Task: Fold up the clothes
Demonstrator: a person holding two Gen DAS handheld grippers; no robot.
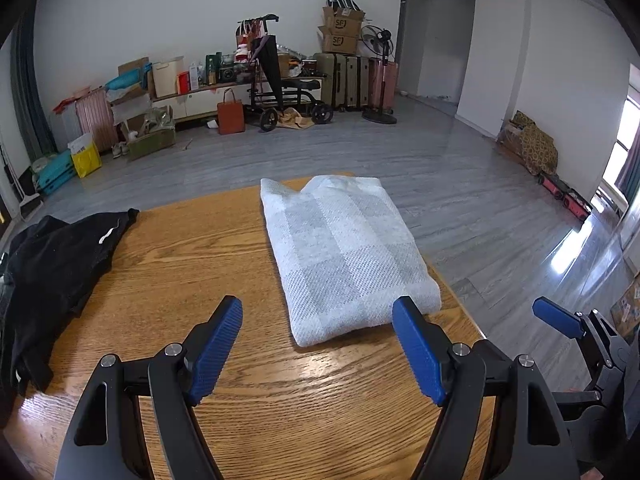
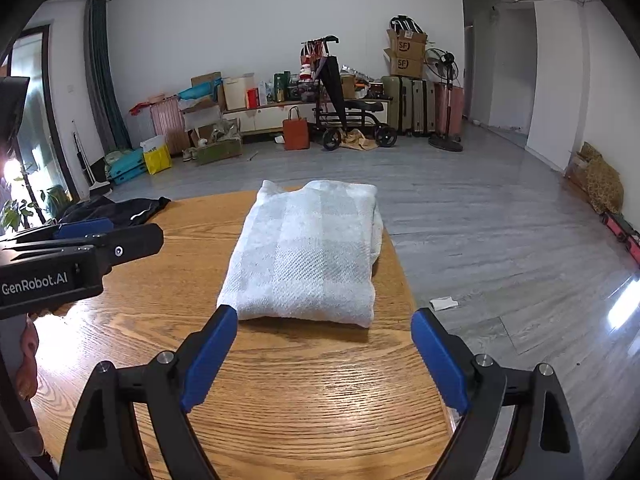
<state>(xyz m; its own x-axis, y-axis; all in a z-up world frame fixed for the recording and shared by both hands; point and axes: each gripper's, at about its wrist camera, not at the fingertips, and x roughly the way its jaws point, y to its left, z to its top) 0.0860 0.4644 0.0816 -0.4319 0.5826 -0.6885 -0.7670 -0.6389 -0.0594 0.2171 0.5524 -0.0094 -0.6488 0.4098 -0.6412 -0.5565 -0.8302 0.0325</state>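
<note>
A white and grey checked garment (image 1: 344, 256) (image 2: 308, 256) lies folded into a neat rectangle on the wooden table (image 1: 180, 264) (image 2: 300, 380), toward its right edge. My left gripper (image 1: 318, 306) hovers open just short of the fold's near edge, with nothing between its blue pads. Beside it, my right gripper (image 2: 324, 316) is also open and empty, facing the same near edge. One blue finger (image 1: 556, 316) of the right gripper shows at the right of the left wrist view. A crumpled black garment (image 1: 52, 264) (image 2: 120, 208) lies on the table's left side.
The table's right edge drops to grey floor, where a scrap of paper (image 2: 442, 303) lies. Far off along the back wall stand suitcases (image 1: 352, 80), cardboard boxes (image 1: 342, 28), a fan (image 1: 380, 76) and a wheeled walker (image 1: 280, 92).
</note>
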